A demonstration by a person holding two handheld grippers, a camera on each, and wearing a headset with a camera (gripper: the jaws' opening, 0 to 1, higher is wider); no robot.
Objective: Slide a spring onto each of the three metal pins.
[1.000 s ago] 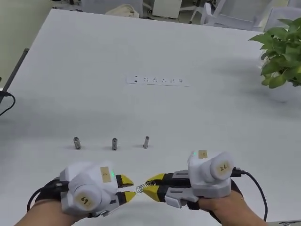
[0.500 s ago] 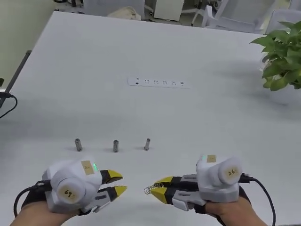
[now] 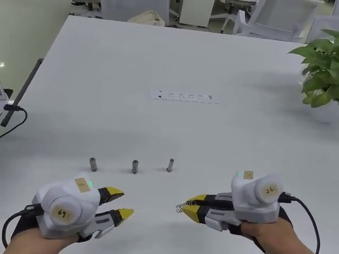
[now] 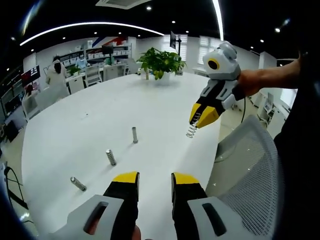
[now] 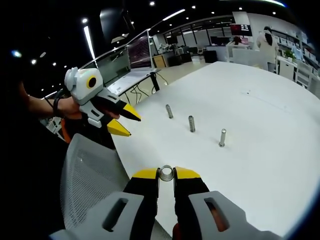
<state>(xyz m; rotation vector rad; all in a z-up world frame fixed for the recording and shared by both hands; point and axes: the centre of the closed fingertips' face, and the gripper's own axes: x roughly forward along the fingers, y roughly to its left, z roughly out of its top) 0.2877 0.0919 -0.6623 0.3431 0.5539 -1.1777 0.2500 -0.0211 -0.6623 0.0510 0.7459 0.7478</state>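
Three metal pins stand in a row on the white table [image 3: 238, 143]. The left pin [image 3: 93, 164] and the middle pin [image 3: 135, 166] each wear a spring; the right pin [image 3: 170, 165] looks bare. My right gripper [image 3: 190, 207] hovers near the table's front edge, right of the pins, shut on a small spring [image 3: 181, 207] that sticks out leftward. The right gripper view has that spring [image 5: 166, 173] pinched between the yellow tips, with the bare pin [image 5: 222, 137] ahead. My left gripper [image 3: 121, 204] is open, in front of the pins, nothing between its fingers [image 4: 125, 179].
A white power strip [image 3: 184, 96] lies mid-table beyond the pins. A potted plant [image 3: 322, 69] stands at the right edge. A black cable [image 3: 11, 114] hangs off the left side. A grey mesh chair back [image 4: 245, 165] sits close below both grippers.
The two grippers were tip to tip around the spring; they have drawn apart. The left has swung away leftward, open, and the spring stays in the right gripper.
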